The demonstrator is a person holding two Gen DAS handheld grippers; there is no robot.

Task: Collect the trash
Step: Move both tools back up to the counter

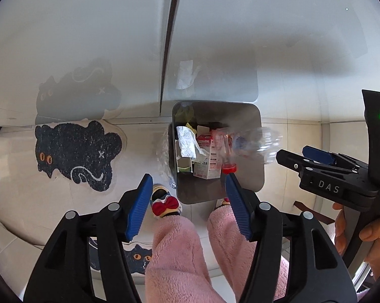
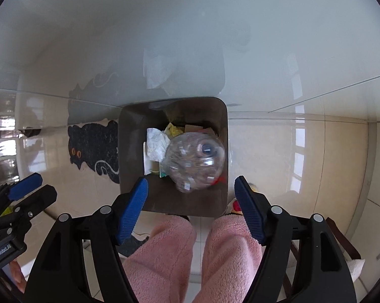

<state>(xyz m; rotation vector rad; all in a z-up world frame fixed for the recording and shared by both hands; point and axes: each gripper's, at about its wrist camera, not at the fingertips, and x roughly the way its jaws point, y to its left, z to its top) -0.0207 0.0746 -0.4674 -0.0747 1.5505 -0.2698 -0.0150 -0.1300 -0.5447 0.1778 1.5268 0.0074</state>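
We see the clear bottle [image 2: 195,160] below the released right tongs [image 2: 191,185], dropping cap-down into the bin [image 2: 129,151]; left tongs [image 1: 187,184] released too.

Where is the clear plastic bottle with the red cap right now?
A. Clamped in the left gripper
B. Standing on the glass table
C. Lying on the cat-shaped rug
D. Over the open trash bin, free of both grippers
D: the plastic bottle shows blurred above the trash bin, with the left gripper and right gripper both open and empty.
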